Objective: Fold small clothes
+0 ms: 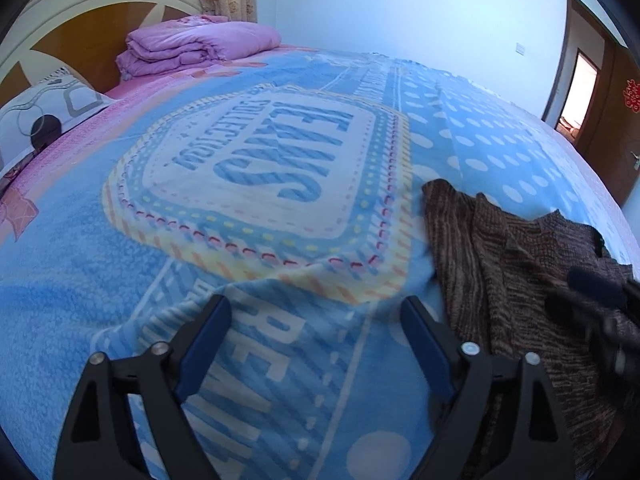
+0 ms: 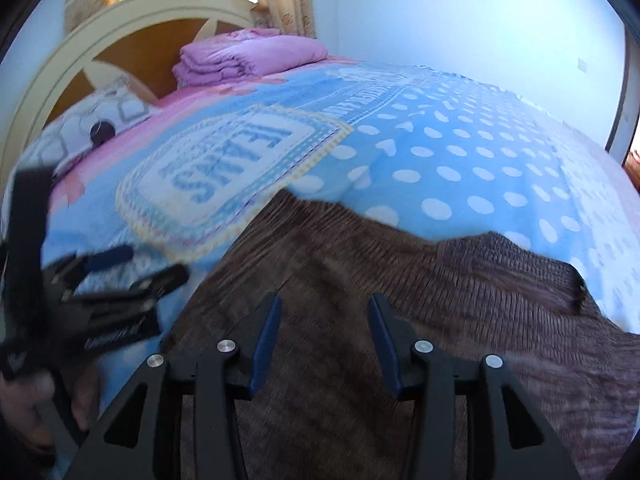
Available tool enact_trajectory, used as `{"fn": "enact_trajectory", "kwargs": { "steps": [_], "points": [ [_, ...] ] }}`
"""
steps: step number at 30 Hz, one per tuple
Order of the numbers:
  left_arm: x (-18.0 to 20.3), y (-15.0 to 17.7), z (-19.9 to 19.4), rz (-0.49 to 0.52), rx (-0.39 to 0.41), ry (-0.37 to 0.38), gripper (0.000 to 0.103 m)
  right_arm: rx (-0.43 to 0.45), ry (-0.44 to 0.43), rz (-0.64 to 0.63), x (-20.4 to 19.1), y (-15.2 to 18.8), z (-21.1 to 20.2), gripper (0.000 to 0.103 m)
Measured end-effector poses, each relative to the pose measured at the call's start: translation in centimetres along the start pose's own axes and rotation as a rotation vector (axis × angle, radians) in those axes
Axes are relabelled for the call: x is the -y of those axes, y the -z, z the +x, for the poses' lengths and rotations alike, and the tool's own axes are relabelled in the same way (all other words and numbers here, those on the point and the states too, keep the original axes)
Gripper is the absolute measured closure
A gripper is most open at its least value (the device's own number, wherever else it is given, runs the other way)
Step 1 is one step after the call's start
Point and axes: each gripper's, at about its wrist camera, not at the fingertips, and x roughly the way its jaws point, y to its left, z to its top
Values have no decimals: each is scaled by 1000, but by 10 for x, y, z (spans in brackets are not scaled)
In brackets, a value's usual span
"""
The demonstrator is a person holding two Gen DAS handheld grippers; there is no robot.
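Now brown knit garment (image 2: pixel 360 288) lies rumpled on blanket (image 1: pixel 200 248), long axis unclear; left gripper (image 1: pixel 316 312), right gripper (image 2: pixel 324 312) both spread.

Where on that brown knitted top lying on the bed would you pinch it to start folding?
Probably at the far edge of the brown knitted top, where it ripples up off the blue blanket and a finger could slip beneath. The right gripper hangs open above the cloth and could reach forward; the left gripper, also open, sits over bare blanket beside the top.
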Motion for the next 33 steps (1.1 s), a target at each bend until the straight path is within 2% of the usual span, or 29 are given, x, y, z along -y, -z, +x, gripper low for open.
{"fn": "enact_trajectory", "kwargs": {
  "steps": [4, 9, 18, 21, 25, 29, 33],
  "points": [
    [3, 0, 1, 15, -8, 23, 6, -25, 9, -69, -22, 22, -8, 51],
    [6, 0, 1, 31, -13, 35, 6, -36, 31, -110, -40, 47, -17, 51],
    [22, -17, 1, 106, -26, 146, 6, -46, 36, -67, -42, 68, -34, 45],
    [34, -25, 9, 148, -52, 184, 6, -31, 36, -66, -46, 76, -43, 42],
    [41, -31, 18, 152, -64, 200, 6, -23, 27, -85, -55, 85, -48, 39],
    [45, -32, 23, 155, -60, 184, 6, -15, 27, -106, -64, 93, -53, 39],
    [47, -33, 24, 170, -46, 178, 6, -15, 48, -173, -81, 100, -52, 39]
  ]
}}
